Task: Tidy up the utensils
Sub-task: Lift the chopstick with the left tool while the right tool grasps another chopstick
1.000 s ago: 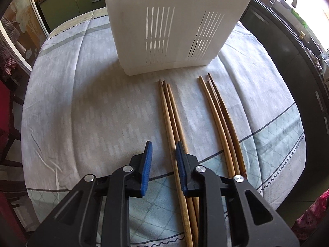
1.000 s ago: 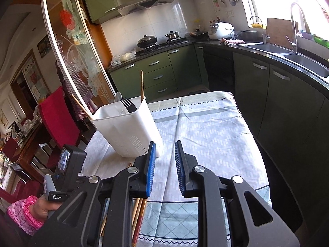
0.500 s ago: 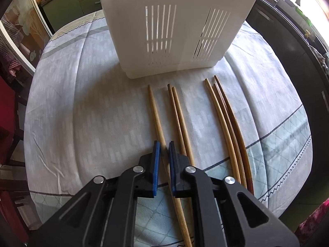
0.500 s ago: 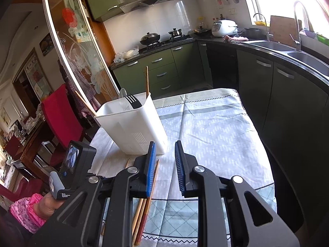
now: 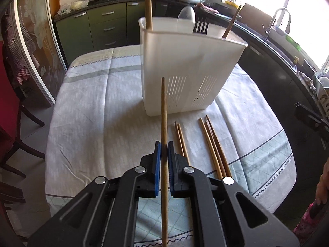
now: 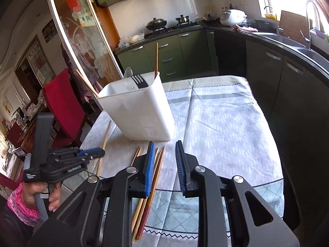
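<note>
Gripping one chopstick (image 5: 164,111), left gripper (image 5: 164,151) hides its middle.

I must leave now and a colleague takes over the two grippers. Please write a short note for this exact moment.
Left gripper: shut on one long wooden chopstick, lifted off the cloth.
Right gripper: open, empty, its jaws have just been opening; it is above the right group of wooden chopsticks.
White slotted plastic utensil holder stands upright on the table; it already holds a black fork, a clear spoon and two chopsticks.
Left: put the held chopstick in, then the five on the cloth.
</note>
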A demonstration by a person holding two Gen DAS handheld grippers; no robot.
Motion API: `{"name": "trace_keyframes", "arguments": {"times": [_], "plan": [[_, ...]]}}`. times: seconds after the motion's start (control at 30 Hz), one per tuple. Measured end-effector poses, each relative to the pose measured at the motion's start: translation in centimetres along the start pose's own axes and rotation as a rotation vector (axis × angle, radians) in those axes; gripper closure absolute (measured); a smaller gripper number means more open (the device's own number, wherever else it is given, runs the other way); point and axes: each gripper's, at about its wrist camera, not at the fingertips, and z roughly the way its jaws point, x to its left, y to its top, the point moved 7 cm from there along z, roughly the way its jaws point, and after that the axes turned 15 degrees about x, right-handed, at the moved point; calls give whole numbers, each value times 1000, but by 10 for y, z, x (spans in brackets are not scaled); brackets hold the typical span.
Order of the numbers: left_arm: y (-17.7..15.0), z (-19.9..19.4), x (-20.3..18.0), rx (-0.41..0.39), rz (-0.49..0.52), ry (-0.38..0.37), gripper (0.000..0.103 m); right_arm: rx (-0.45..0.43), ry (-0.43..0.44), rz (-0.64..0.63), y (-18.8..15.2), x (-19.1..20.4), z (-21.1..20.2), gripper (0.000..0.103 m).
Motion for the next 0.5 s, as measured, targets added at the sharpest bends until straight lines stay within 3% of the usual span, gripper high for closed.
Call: {"name": "trace_keyframes", "arguments": {"times": [0.27, 0.5], "plan": [[-24, -62, -6, -188, 21, 14, 96, 235, -49, -52, -12, 10, 82, 72], [-38, -87, -3, -263, 35, 22, 96, 324, -116, -42, -19, 5, 132, 78]]}}
